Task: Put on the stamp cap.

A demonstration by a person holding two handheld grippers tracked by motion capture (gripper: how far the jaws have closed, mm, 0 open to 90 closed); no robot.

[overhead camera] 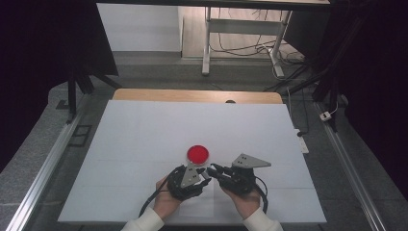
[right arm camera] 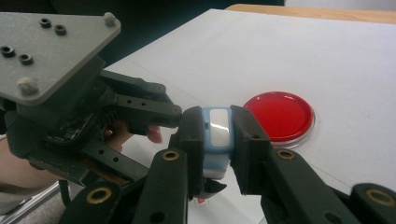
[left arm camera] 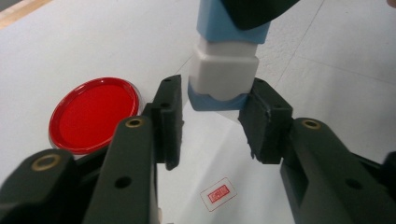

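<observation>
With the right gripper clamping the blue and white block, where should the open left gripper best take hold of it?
Probably on the free blue end of the blue and white block, flat sides between the open left gripper pads, coming straight along its length. The right gripper clamps the far end, and this end already sits between the jaws.

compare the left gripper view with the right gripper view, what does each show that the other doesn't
The left gripper view alone has a small red-printed label on the white sheet, framed by the open left claw. The right gripper view alone has the right claw shut on the blue and white block, the grey plate of the other claw, and the table's wooden edge. Both take in the block and the red dish.
</observation>
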